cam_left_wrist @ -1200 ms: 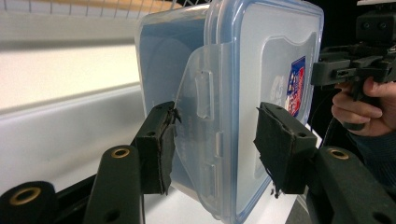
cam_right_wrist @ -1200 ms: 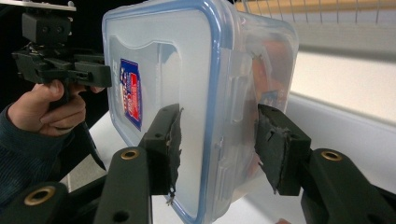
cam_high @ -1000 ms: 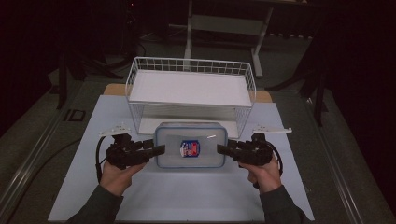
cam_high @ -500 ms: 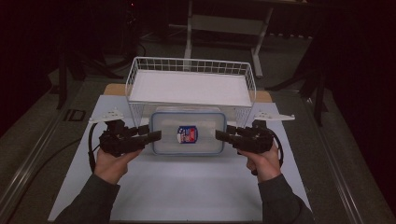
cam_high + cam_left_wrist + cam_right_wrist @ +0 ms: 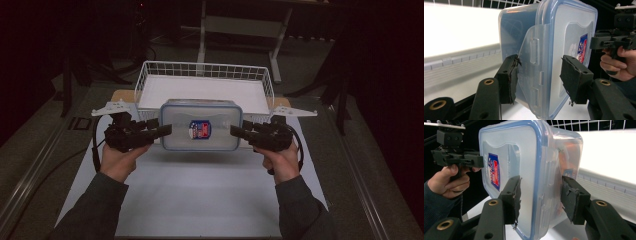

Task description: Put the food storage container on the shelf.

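Note:
A clear plastic container [image 5: 200,125] with a blue-rimmed lid and a red-and-blue label hangs in the air just in front of the wire basket [image 5: 205,65]. My left gripper [image 5: 167,131] is shut on its left end and my right gripper [image 5: 234,131] on its right end. In the left gripper view the jaws [image 5: 539,77] clamp the container [image 5: 564,37] over a lid clip. In the right gripper view the jaws [image 5: 540,197] pinch the container [image 5: 511,152] across lid and base; something orange shows inside.
The white wire basket has a white floor and stands at the back of the white mat [image 5: 200,200]. The mat's front half lies below the container. Dark floor, cables and table legs surround the table.
Both grippers have risen and moved away from me toward the basket, carrying the container up off the mat.

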